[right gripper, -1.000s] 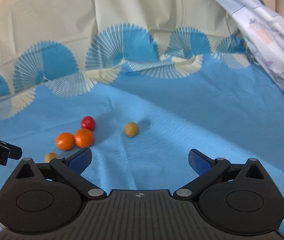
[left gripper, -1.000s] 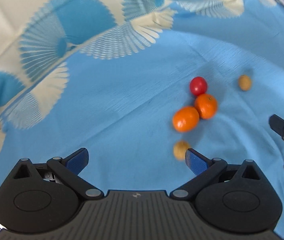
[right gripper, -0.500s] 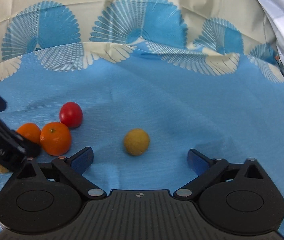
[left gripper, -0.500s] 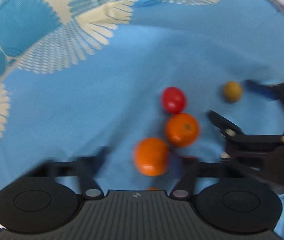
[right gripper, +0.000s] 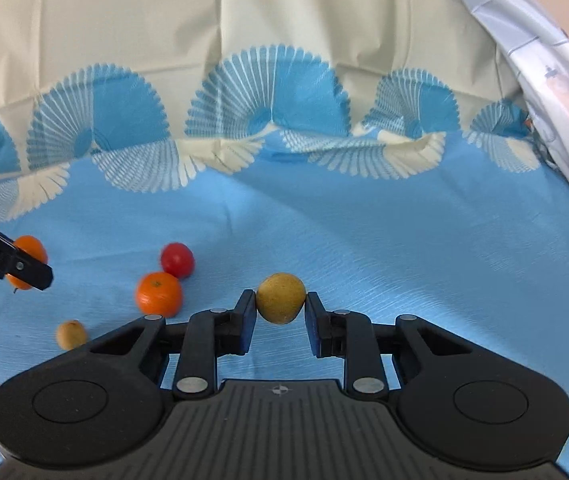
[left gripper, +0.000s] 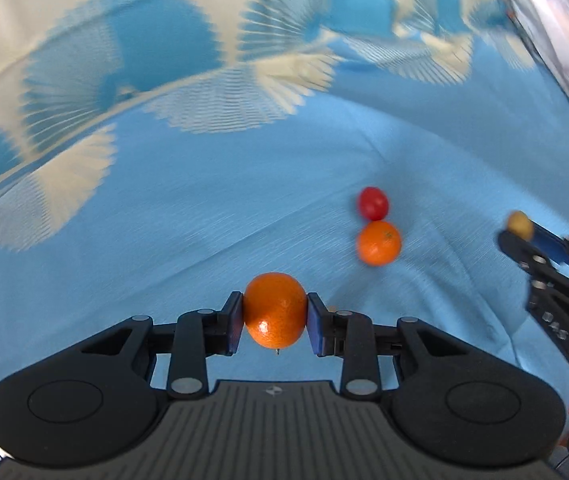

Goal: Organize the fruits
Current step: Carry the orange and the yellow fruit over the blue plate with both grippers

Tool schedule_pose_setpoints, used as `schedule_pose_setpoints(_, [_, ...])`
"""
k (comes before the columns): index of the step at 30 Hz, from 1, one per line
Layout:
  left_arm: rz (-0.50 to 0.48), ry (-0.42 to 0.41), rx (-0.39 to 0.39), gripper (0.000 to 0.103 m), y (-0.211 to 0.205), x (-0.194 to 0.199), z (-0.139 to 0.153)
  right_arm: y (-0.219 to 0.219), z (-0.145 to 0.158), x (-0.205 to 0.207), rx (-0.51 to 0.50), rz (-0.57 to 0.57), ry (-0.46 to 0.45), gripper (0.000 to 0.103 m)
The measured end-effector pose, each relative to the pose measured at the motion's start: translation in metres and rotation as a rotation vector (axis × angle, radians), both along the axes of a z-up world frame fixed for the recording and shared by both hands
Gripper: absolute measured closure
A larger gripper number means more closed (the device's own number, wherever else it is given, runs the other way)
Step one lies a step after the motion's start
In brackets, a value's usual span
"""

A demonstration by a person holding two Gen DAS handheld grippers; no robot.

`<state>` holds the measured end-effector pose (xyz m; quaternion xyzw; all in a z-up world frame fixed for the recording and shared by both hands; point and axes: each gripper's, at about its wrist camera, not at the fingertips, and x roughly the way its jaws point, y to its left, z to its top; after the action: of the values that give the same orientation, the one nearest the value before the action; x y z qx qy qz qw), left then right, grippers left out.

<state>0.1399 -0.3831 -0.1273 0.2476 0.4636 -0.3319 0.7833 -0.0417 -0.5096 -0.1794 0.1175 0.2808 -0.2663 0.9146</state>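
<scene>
Both tools are loaded, so what matters now is where each held fruit lies from the fruit left on the blue cloth. The left tool (left gripper: 275,312) is closed on an orange (left gripper: 275,310), pinched across its middle by the two pads and seemingly lifted off the cloth. The second orange (left gripper: 379,243) and the red tomato (left gripper: 373,203) touching it lie ahead and to the right of this tool, between the two tools.

The right tool (right gripper: 280,300) grips a yellow-brown fruit (right gripper: 281,298) near its fingertips, a shallow hold. From it, the tomato and second orange lie to the left, and another small yellow-brown fruit (right gripper: 71,334) lies further left and nearer.

No bowl or tray shows in either view, so sorting probably means grouping like with like on the cloth. The left tool is nearer the loose orange; both tools point forward, roughly level.
</scene>
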Motion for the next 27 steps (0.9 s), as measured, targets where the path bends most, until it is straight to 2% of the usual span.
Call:
schedule_pose_setpoints(5, [0.116, -0.041, -0.012, 0.067, 0.074, -0.026, 0.047, 0.043, 0.041, -0.035, 0.011, 0.034, -0.069, 0.076])
schedule_pose_setpoints(10, [0.218, -0.072, -0.004, 0.067, 0.149, -0.065, 0.081, 0.107, 0.082, -0.065, 0.030, 0.143, -0.127, 0.076])
schedule_pose_setpoints(12, [0.254, -0.061, -0.020, 0.067, 0.183, -0.083, 0.092, 0.133, 0.094, -0.074, 0.055, 0.200, -0.130, 0.075])
schedule_pose_setpoints(19, [0.366, -0.065, 0.000, 0.067, 0.278, -0.135, 0.113, 0.221, 0.128, -0.092, 0.109, 0.387, -0.110, 0.075])
schedule_pose_setpoints(27, [0.465, -0.065, -0.021, 0.067, 0.374, -0.178, 0.113, 0.310, 0.146, -0.112, 0.134, 0.529, -0.064, 0.075])
